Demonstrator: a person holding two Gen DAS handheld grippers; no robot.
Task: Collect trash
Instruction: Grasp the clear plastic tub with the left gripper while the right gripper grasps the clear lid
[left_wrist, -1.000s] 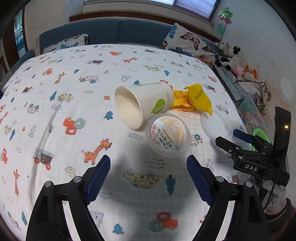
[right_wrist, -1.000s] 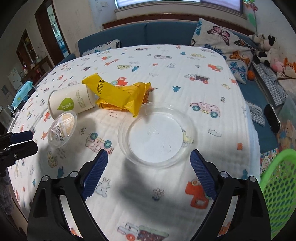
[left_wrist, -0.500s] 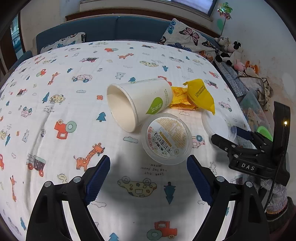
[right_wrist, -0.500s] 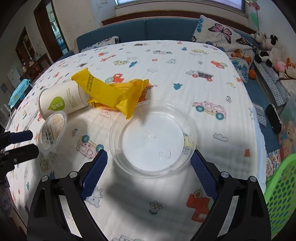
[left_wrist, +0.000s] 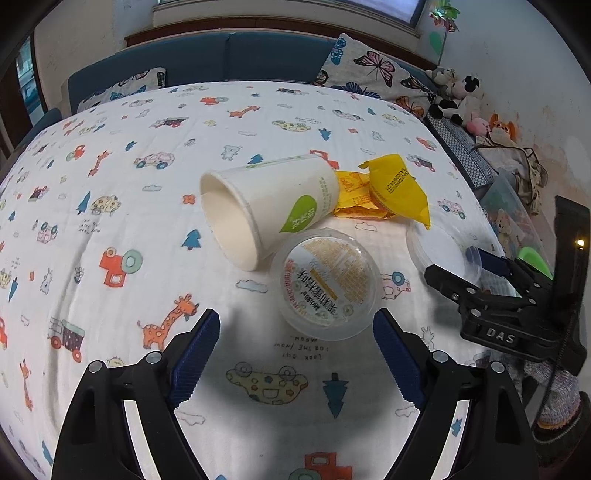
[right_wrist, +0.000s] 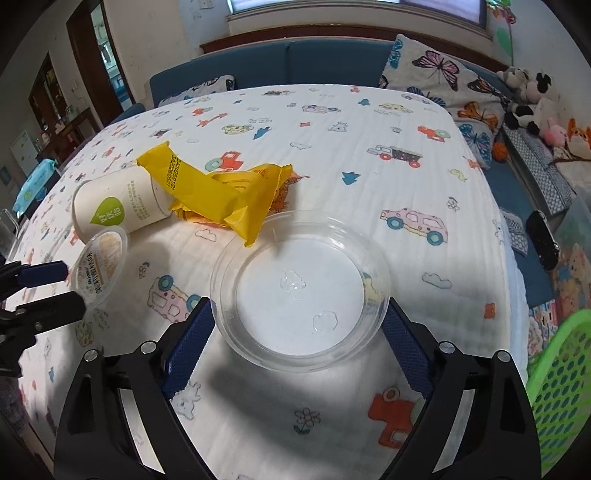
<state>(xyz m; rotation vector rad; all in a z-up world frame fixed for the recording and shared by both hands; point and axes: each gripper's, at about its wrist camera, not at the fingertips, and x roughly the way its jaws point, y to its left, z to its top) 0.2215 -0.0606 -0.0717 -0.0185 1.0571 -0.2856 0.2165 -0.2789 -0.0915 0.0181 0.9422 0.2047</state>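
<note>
A white paper cup (left_wrist: 266, 210) lies on its side on the cartoon-print cloth. A yellow wrapper (left_wrist: 388, 192) rests at its base. In front of it stands a small clear tub with a printed lid (left_wrist: 328, 284). My left gripper (left_wrist: 295, 321) hovers open just short of the tub. A clear round plastic dish (right_wrist: 299, 291) sits between the fingers of my right gripper (right_wrist: 297, 306). Its jaws are closing, the pads (right_wrist: 192, 332) at the rim without a clear squeeze. The right wrist view also shows the cup (right_wrist: 118, 206), wrapper (right_wrist: 221, 195), tub (right_wrist: 99, 266) and left gripper (right_wrist: 74, 288).
A green mesh basket (right_wrist: 561, 376) stands off the table's right edge. A blue sofa (right_wrist: 295, 62) with butterfly cushions and soft toys (right_wrist: 532, 99) runs behind and to the right. A black handset (right_wrist: 541, 240) lies on the sofa seat.
The dish has come in between my right fingers, whose jaws have narrowed slightly. My left gripper has edged closer to the small tub and stays open.
</note>
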